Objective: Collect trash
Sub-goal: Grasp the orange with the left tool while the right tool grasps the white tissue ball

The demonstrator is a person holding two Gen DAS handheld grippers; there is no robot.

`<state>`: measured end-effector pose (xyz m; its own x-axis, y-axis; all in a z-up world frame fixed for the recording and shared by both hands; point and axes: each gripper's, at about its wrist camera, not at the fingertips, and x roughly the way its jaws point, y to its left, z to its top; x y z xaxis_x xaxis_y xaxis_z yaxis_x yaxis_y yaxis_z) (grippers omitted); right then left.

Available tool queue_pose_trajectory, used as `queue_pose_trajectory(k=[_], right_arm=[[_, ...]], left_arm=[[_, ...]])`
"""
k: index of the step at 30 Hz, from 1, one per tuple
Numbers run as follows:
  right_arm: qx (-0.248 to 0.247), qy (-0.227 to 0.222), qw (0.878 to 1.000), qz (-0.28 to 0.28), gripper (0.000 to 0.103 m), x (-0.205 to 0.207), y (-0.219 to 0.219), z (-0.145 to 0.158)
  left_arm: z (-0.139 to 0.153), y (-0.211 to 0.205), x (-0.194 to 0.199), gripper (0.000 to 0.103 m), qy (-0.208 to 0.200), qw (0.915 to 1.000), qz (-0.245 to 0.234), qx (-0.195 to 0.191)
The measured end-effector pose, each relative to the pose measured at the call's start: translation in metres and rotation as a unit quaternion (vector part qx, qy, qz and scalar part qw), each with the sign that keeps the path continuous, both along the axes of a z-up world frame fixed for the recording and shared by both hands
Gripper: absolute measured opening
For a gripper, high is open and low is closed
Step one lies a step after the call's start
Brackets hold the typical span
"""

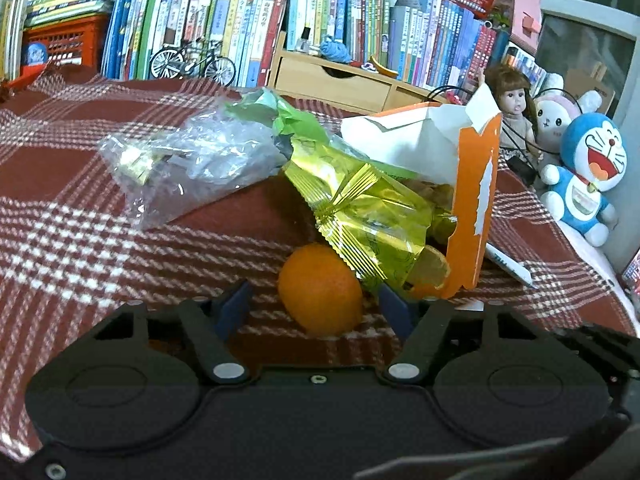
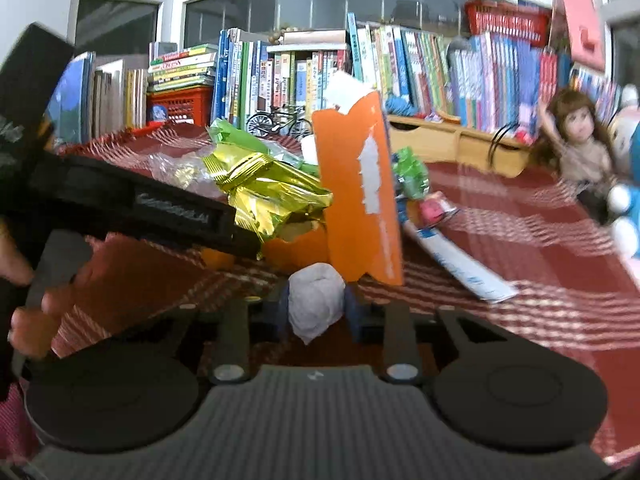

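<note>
An orange paper bag (image 1: 472, 208) lies on its side on the red checked cloth (image 1: 60, 220), its mouth facing me. A gold-green foil wrapper (image 1: 372, 216) spills out of it, with a clear plastic bag (image 1: 188, 168) behind. My left gripper (image 1: 316, 308) is open around an orange fruit (image 1: 320, 304) on the cloth, with gaps at both blue pads. In the right wrist view my right gripper (image 2: 318, 312) is shut on a crumpled white tissue (image 2: 316, 300) in front of the orange paper bag (image 2: 360, 196). A hand (image 2: 32, 312) holds the black left tool (image 2: 140, 208).
A white and blue tube (image 2: 464, 268) and a pink wrapper (image 2: 434, 208) lie right of the bag. A doll (image 1: 514, 108) and a blue plush toy (image 1: 588, 176) sit at the right edge. Books (image 1: 240, 20), a wooden drawer box (image 1: 332, 80) and a model bicycle (image 1: 192, 62) line the back.
</note>
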<state>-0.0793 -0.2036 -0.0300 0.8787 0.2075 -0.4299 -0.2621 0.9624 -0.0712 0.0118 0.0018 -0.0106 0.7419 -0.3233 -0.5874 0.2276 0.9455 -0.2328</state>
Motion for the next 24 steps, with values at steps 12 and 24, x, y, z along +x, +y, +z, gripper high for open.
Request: queue_pose_trajectory(k=[12, 24], right_arm=[[0.001, -0.006, 1.000, -0.029, 0.034, -0.019, -0.015, 0.001], [0.022, -0.008, 0.999, -0.029, 0.034, -0.037, -0.012, 0.006]], left_arm=[[0.003, -0.010, -0.025, 0.037, -0.022, 0.9994, 0.010, 0.025], [0.024, 0.007, -0.088, 0.037, -0.059, 0.9981, 0.014, 0.007]])
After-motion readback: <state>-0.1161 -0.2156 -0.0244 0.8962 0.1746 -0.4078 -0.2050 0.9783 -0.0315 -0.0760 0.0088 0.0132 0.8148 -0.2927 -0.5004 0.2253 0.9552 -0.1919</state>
